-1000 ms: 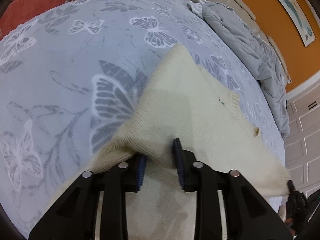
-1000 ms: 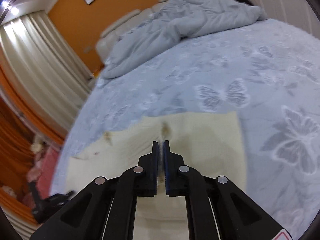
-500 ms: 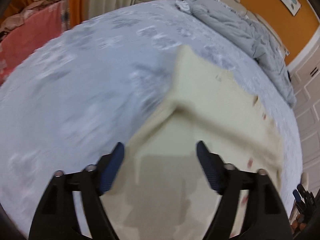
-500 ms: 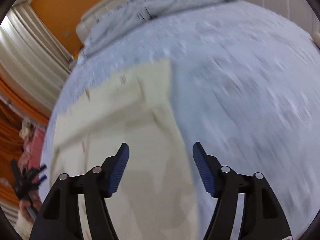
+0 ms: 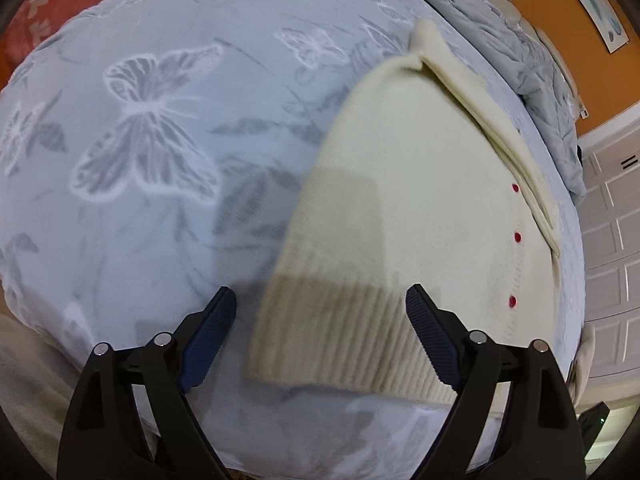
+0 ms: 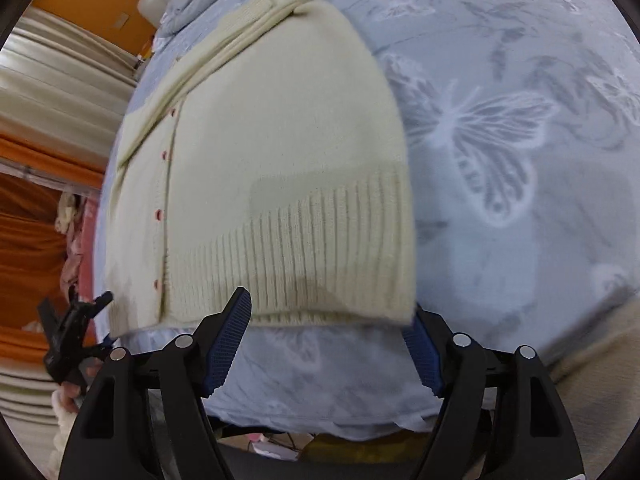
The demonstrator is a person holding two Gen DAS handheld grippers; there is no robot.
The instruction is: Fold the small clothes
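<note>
A small cream knitted cardigan (image 5: 420, 200) with red buttons lies flat on the bed, its ribbed hem toward me and a sleeve folded across its far side. It also shows in the right wrist view (image 6: 280, 152). My left gripper (image 5: 320, 312) is open and empty, above the hem's left part near the bed's front edge. My right gripper (image 6: 332, 320) is open and empty, just in front of the hem's right corner. The left gripper (image 6: 76, 332) shows small at the left in the right wrist view.
The bed has a grey-blue cover with butterfly print (image 5: 152, 140). A crumpled grey duvet (image 5: 520, 48) lies at the headboard end. Orange wall and white doors (image 5: 612, 240) stand on the right, curtains (image 6: 60, 92) on the left. The bed's front edge (image 6: 320, 408) is close below.
Both grippers have opened, let go of the cardigan and pulled back toward the bed's front edge. The cardigan now lies flat with its hem toward me.
</note>
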